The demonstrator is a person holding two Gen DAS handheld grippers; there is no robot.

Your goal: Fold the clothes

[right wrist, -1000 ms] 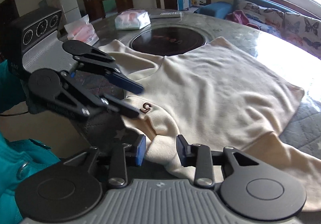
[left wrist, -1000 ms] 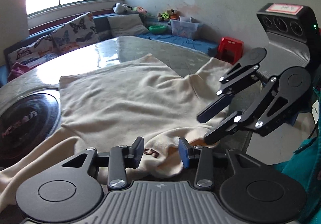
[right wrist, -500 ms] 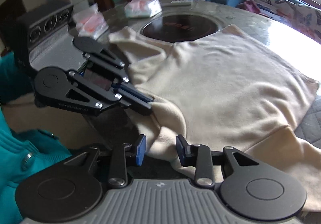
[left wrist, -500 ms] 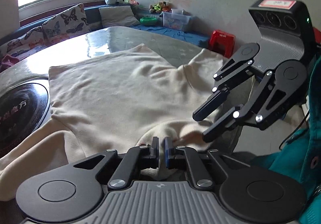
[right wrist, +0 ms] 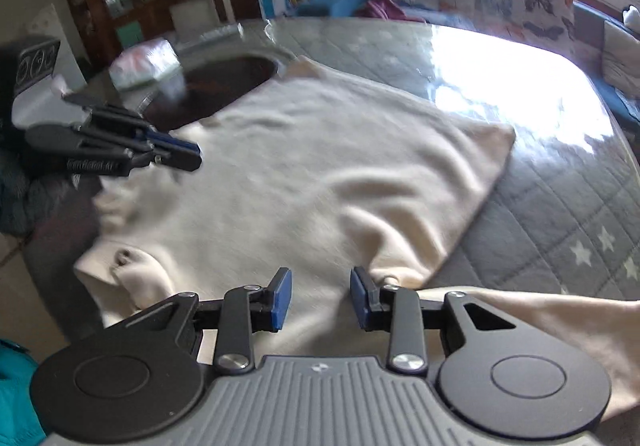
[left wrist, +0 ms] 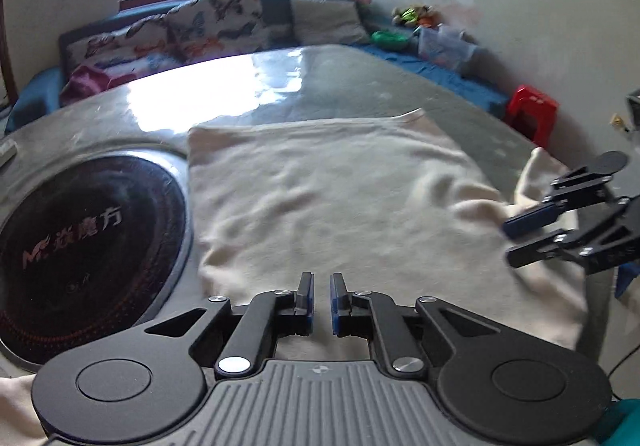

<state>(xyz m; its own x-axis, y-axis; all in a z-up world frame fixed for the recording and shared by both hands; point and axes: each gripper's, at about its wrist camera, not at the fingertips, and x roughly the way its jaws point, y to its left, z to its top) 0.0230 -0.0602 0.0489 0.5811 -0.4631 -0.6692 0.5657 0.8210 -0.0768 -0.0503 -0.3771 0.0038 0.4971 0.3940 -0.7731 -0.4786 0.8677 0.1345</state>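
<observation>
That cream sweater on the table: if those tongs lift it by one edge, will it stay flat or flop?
Probably flop: the cream sweater already wrinkles and bunches near the right tongs. It looks soft, thick-knit, so likely to drape and drag across the table.

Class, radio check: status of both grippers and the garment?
Left hand-held gripper nearly shut, grip unclear. Right hand-held gripper open above cream sweater. Sweater spread on table. Nothing blocking.

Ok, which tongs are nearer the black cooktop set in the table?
Left. The left tongs are just beside the cooktop, over the sweater; the right tongs are across the sweater from it.
</observation>
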